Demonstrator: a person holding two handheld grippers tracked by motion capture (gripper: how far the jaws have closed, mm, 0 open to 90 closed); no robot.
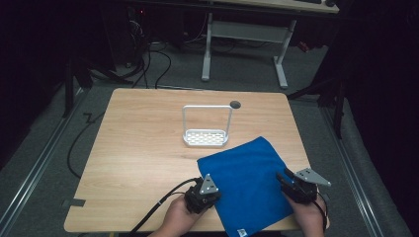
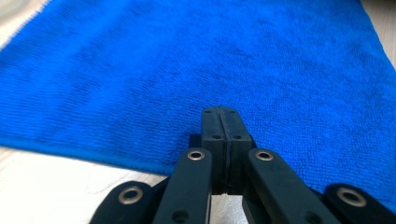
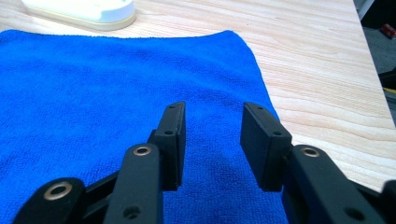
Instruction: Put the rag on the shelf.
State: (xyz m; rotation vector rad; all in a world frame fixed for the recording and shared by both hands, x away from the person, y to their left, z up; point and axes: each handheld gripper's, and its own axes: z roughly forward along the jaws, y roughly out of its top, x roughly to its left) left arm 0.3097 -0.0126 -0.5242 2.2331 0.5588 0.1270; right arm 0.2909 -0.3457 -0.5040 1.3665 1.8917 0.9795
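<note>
Blue cloth (image 1: 249,185) lies flat between your two grippers in the high view, beyond it a white rack (image 1: 206,127). Your left gripper (image 2: 219,122) has its jaws pressed together over the cloth's near edge, gripping nothing you can see. Your right gripper (image 3: 212,140) stands wide above the cloth's right edge; close it too high and it likely misses the fabric.

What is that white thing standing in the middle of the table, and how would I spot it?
Start from the wooden table and look to its middle, just beyond the far corner of the blue cloth. There stands a small white rack: a perforated oblong base with a tall, thin, arch-shaped frame rising from it. It is the one upright white object; the cloth lies flat, and the dark round spot behind it is flush with the tabletop.
</note>
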